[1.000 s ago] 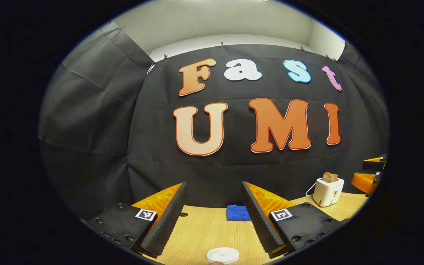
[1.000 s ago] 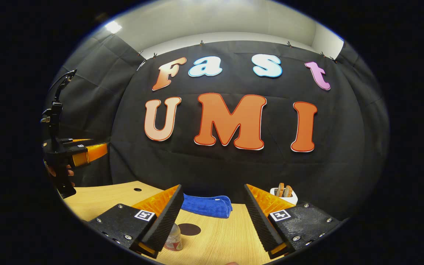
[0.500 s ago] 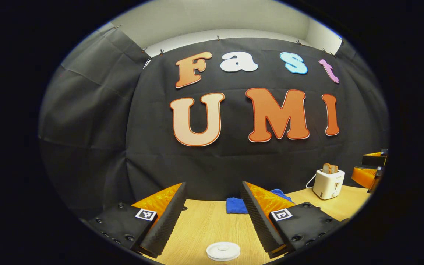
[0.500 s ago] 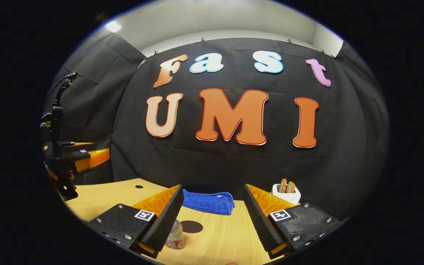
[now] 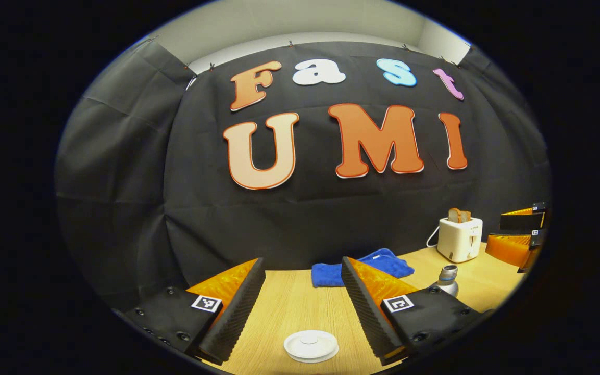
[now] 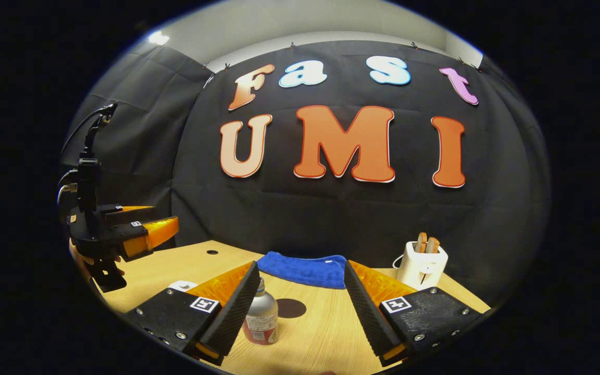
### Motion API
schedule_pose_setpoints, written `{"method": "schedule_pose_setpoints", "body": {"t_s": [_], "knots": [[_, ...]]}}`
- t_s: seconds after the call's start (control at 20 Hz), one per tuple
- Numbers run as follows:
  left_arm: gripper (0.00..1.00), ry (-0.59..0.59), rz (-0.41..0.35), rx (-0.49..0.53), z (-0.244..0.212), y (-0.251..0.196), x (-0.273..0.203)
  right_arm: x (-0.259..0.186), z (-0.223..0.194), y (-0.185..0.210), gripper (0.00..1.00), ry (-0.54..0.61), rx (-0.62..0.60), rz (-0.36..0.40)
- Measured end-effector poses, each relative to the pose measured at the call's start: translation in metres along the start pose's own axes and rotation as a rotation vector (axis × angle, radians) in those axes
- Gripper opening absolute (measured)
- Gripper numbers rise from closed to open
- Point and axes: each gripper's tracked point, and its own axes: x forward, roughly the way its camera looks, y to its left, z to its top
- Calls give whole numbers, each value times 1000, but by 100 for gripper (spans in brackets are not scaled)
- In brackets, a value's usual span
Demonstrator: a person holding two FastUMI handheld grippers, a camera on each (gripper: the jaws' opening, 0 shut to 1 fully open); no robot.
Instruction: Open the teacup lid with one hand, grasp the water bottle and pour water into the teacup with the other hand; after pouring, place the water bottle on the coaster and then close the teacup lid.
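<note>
The white teacup lid sits low between the fingers of my open left gripper, which hangs above it without touching. The cup under the lid is hidden. In the right gripper view the small clear water bottle with a red label stands upright on the table, just beside the left finger of my open right gripper. A dark round coaster lies right behind the bottle. The bottle's cap also peeks out past the right finger in the left gripper view.
A folded blue cloth lies at the back of the wooden table. A white toaster with bread stands to the right. The left gripper and the hand holding it hover at the far left.
Both views have dropped and moved in toward the table. The lid sits higher between the left fingers, and the bottle and coaster show more fully by the right fingers. Both grippers stay open.
</note>
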Motion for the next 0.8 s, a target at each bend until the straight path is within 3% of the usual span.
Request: {"method": "schedule_pose_setpoints", "body": {"t_s": [0.55, 0.8], "knots": [[100, 245, -22, -27, -106, 1, 9, 20, -75, 35, 98, 166, -8, 101], [89, 347, -48, -12, -141, -2, 10, 27, -98, 47, 98, 223, 19, 140]]}}
